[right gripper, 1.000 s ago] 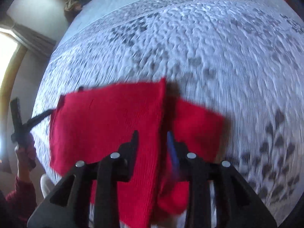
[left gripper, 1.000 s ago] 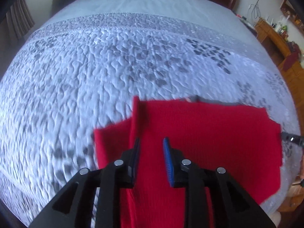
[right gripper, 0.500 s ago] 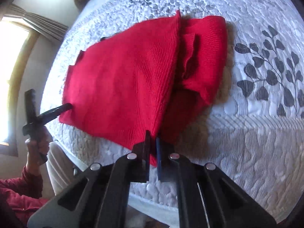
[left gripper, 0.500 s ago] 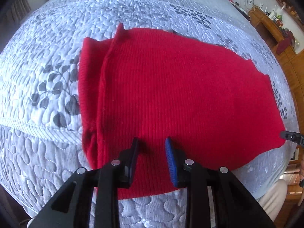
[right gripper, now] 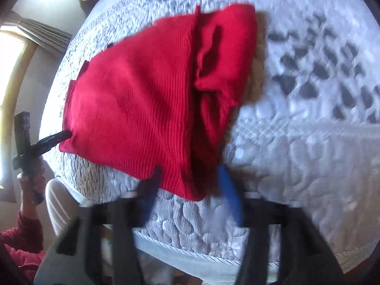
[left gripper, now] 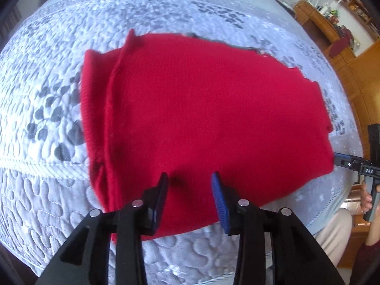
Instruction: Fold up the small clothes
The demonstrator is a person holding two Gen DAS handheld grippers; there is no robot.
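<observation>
A red ribbed knit garment (left gripper: pixel 209 118) lies flat on the quilted bedspread near its front edge, with a folded sleeve along its left side. It also shows in the right wrist view (right gripper: pixel 147 104), its bunched sleeve on the right. My left gripper (left gripper: pixel 190 178) is open and empty, its fingers over the garment's near hem. My right gripper (right gripper: pixel 190 173) is open and empty, just above the near corner of the garment. The right gripper also shows at the right edge of the left wrist view (left gripper: pixel 342 160), at the garment's corner.
The grey-white quilted bedspread (left gripper: pixel 47 142) with a leaf pattern covers the bed; its front edge (right gripper: pixel 190 254) lies just below the grippers. Wooden shelves and cabinets (left gripper: pixel 337 23) stand at the far right. A window with curtain (right gripper: pixel 14 71) is at the left.
My right gripper was shut on the garment's near corner half a second ago and has opened and let go. Both grippers have pulled back a little; the garment lies flat.
</observation>
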